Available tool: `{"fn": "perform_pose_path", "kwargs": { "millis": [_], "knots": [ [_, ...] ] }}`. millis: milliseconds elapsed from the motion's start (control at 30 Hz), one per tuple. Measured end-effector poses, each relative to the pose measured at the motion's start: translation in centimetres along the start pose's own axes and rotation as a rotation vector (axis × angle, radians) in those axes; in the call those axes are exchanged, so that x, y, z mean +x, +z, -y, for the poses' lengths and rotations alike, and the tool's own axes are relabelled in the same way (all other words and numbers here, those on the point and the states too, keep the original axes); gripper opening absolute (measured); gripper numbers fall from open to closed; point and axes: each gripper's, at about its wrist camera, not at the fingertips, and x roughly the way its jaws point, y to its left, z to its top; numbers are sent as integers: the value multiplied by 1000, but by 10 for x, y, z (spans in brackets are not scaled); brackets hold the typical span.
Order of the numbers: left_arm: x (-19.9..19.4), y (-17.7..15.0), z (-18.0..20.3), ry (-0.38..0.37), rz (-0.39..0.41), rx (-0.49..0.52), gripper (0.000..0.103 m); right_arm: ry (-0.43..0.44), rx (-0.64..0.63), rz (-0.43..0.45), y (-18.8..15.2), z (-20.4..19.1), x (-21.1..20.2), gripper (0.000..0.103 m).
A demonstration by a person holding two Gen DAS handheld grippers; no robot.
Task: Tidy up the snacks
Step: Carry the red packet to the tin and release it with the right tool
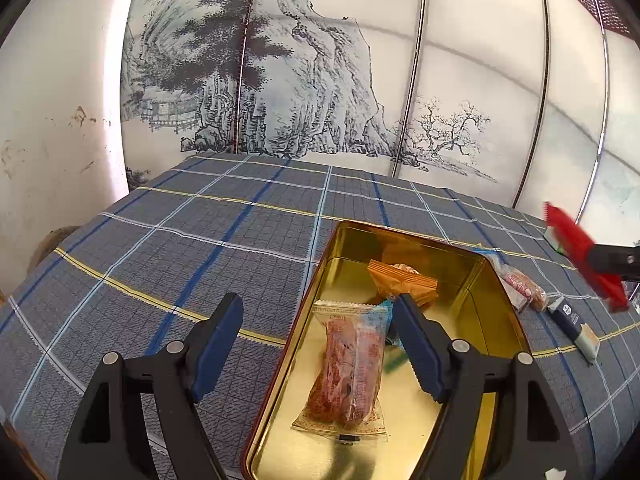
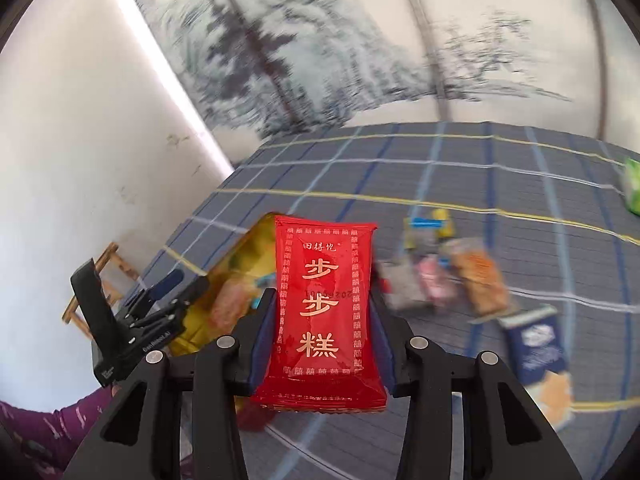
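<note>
Right gripper (image 2: 322, 340) clenched on red packet (image 2: 324, 308), pinched at its side edges, carried above the cloth (image 2: 520, 184) with gold tin (image 2: 240, 256) ahead-left; likely bound for the tin. Left gripper (image 1: 316, 344) released, nothing between pads, spanning the tin's (image 1: 400, 232) left wall over the clear-wrapped snack (image 1: 348, 372); probably just clearing. Orange packet (image 1: 400, 280) also inside. Loose snacks (image 2: 476, 276) and blue packet (image 2: 536, 344) lie outside on the cloth, not yet sorted.
</note>
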Motion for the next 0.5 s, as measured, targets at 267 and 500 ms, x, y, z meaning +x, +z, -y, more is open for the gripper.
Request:
{"fn": "perform_pose_path", "kwargs": {
  "millis": [267,500],
  "knots": [
    [0,1,-1,1,-2,-4,78,32,-18,-96,11,-11,76,45],
    [1,0,0,-2,-5,-1,78,48,-25,-129,19,-8,100,48]
  ]
}}
